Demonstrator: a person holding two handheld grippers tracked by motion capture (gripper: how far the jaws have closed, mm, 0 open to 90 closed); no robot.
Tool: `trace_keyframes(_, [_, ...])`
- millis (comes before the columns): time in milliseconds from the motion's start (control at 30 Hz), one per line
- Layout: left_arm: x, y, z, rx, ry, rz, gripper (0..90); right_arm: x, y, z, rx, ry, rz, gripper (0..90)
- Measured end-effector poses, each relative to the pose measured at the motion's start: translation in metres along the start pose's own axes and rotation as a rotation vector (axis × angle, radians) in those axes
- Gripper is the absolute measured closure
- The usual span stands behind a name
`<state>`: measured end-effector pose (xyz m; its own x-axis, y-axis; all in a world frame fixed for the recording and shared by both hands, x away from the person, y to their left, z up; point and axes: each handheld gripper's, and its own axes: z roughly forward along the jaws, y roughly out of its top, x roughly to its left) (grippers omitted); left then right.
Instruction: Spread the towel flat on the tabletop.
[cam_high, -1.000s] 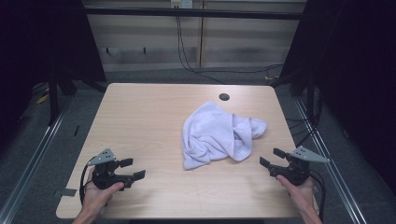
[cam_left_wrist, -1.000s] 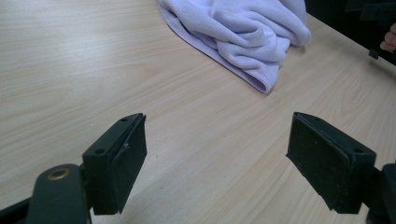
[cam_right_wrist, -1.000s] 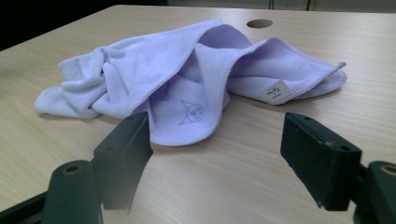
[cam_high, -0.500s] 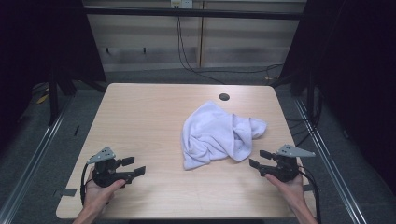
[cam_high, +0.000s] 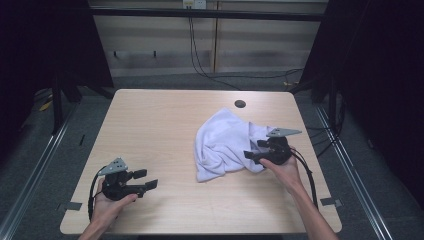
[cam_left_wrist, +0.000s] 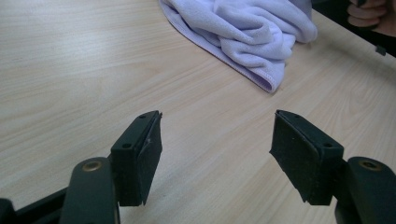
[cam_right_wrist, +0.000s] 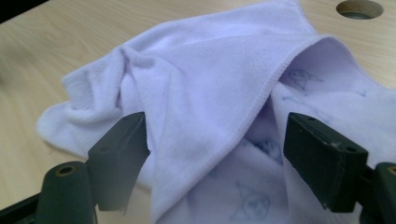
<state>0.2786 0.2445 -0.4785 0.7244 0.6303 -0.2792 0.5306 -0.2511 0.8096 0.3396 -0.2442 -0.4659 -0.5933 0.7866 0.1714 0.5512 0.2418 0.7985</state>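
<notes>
A: Towel (cam_high: 227, 145) sits crumpled right of centre on the worktop (cam_high: 160, 125). My right tongs (cam_high: 255, 150) are spread wide over a raised fold, not pinching yet. Push deeper, clamp the hemmed edge only.

B: Left?

A: Left tongs (cam_high: 145, 180) gape, nothing between, jaws just narrowed slightly. Right gripper view shows faint prints on the cloth; high view doesn't.
</notes>
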Motion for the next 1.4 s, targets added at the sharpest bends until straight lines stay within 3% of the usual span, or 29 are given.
trace_keyframes(100, [-0.001, 0.000, -0.003, -0.003, 0.002, 0.011, 33.6, -0.003, 0.004, 0.022, 0.032, 0.003, -0.012, 22.2])
trace_keyframes(167, [0.000, 0.000, -0.003, -0.001, -0.001, 0.012, 33.1, -0.004, 0.001, 0.040, 0.090, 0.018, -0.015, 30.4])
trace_keyframes(233, [0.000, 0.000, -0.002, 0.003, -0.001, 0.012, 32.7, -0.003, -0.005, 0.051, 0.154, -0.009, -0.005, 35.8])
trace_keyframes(300, [-0.001, -0.001, -0.001, 0.014, -0.007, 0.020, 32.7, -0.004, -0.007, 0.054, 0.140, 0.013, 0.026, 45.6])
trace_keyframes(367, [-0.001, 0.000, 0.002, 0.016, -0.017, 0.021, 33.8, -0.001, -0.007, 0.052, 0.142, 0.049, 0.014, 65.7])
trace_keyframes(467, [0.000, 0.005, 0.011, 0.018, -0.022, 0.002, 38.3, 0.008, -0.009, 0.053, 0.134, 0.077, 0.006, 72.3])
trace_keyframes(533, [0.000, 0.014, 0.020, 0.028, 0.002, 0.033, 40.0, 0.016, -0.010, 0.054, 0.131, 0.082, -0.008, 73.7])
trace_keyframes(667, [-0.001, 0.035, 0.045, 0.009, -0.038, 0.039, 44.8, 0.032, -0.012, 0.059, 0.135, 0.143, -0.037, 74.2])
trace_keyframes(700, [-0.003, 0.040, 0.053, 0.015, -0.045, 0.049, 47.4, 0.041, -0.012, 0.061, 0.144, 0.184, -0.055, 74.2])
trace_keyframes(767, [-0.006, 0.045, 0.064, 0.021, -0.074, 0.066, 51.2, 0.045, -0.012, 0.062, 0.146, 0.201, -0.070, 74.3])
trace_keyframes(933, [-0.016, 0.047, 0.074, 0.039, -0.109, 0.101, 60.1, 0.075, -0.016, 0.065, 0.173, 0.306, -0.130, 74.3])
trace_keyframes(1000, [-0.017, 0.046, 0.075, 0.041, -0.114, 0.101, 58.2, 0.087, -0.018, 0.064, 0.181, 0.340, -0.152, 74.2])
trace_keyframes(1067, [-0.016, 0.040, 0.080, 0.065, -0.085, 0.079, 46.4, 0.101, -0.021, 0.063, 0.193, 0.382, -0.174, 73.6])
trace_keyframes(1100, [-0.016, 0.034, 0.086, 0.102, -0.075, 0.070, 41.4, 0.106, -0.022, 0.063, 0.201, 0.399, -0.176, 73.1])
trace_keyframes(1167, [-0.018, 0.026, 0.093, 0.178, -0.105, 0.101, 40.3, 0.117, -0.024, 0.062, 0.209, 0.420, -0.189, 69.7])
trace_keyframes(1267, [-0.025, 0.022, 0.089, 0.192, -0.159, 0.139, 66.9, 0.122, -0.026, 0.057, 0.205, 0.412, -0.190, 61.4])
trace_keyframes(1400, [-0.037, 0.015, 0.079, 0.233, -0.192, 0.147, 78.5, 0.119, -0.027, 0.043, 0.188, 0.415, -0.168, 56.5])
